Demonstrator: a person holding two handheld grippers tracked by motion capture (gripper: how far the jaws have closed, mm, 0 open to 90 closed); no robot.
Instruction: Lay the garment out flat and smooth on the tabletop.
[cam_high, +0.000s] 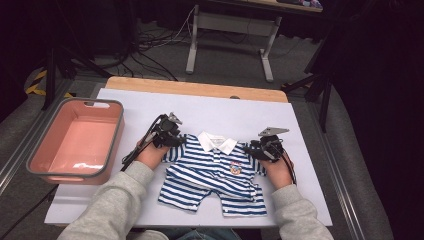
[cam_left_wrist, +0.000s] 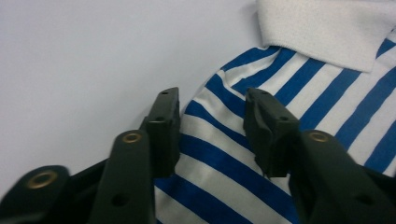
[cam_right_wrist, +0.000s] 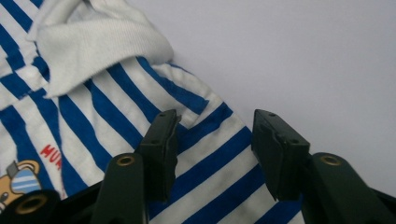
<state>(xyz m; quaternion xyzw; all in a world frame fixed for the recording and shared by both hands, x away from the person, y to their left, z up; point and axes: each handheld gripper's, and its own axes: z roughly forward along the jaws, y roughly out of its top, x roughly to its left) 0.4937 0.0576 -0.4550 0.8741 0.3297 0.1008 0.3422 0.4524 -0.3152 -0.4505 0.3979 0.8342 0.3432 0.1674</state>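
Note:
A small blue-and-white striped polo shirt (cam_high: 215, 172) with a white collar (cam_high: 217, 142) lies flat on the white table cover, its lower part folded up. My left gripper (cam_high: 172, 137) sits at the shirt's left shoulder. In the left gripper view its jaws (cam_left_wrist: 212, 100) stand apart over the striped shoulder cloth (cam_left_wrist: 224, 154), with the collar (cam_left_wrist: 322, 28) beyond. My right gripper (cam_high: 260, 150) is at the right shoulder. Its jaws (cam_right_wrist: 215, 119) are likewise apart above the striped cloth (cam_right_wrist: 205, 163) near the shoulder's edge. Neither pair pinches the fabric.
A pink bin (cam_high: 117, 135) with a grey rim stands at the left of the table, nothing inside it. The white cover (cam_high: 225, 107) reaches back to a wooden table edge (cam_high: 195, 89). Behind the table are cables and a metal frame on the floor.

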